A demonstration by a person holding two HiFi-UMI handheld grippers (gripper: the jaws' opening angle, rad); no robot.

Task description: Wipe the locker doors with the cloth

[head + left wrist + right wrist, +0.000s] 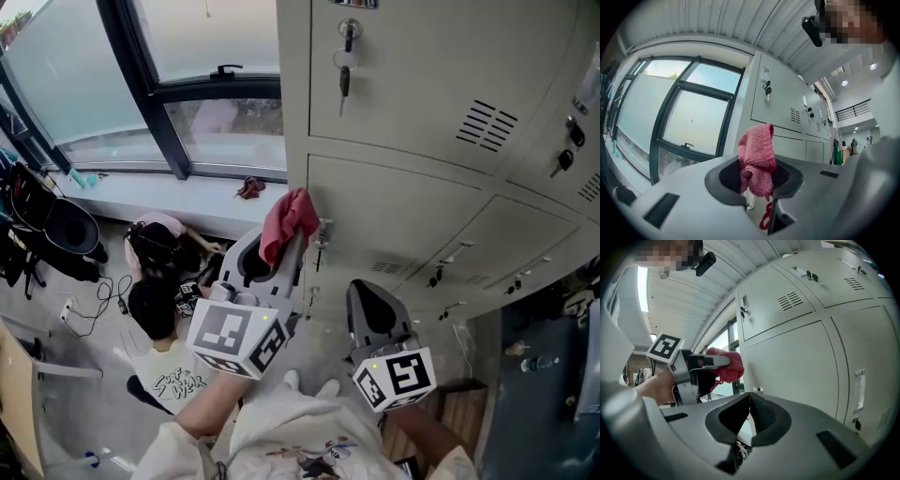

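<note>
A pink-red cloth (290, 218) is bunched between the jaws of my left gripper (292, 246), which is shut on it. The cloth touches or nearly touches the left edge of a grey locker door (403, 211) in the second row. In the left gripper view the cloth (757, 153) stands up from the shut left gripper (757, 185), with the lockers (780, 105) just beyond. My right gripper (364, 291) hangs lower and to the right, shut on nothing. In the right gripper view, the right gripper (749, 401) has its pads pressed together, facing a locker door (797, 366), with the cloth (725, 365) at left.
Keys (346, 58) hang in the top locker's lock, and more keys (566, 157) at right. A person (161, 314) sits on the floor below the window (202, 52). A small reddish thing (249, 187) lies on the sill. Black bags (58, 230) and cables lie at left.
</note>
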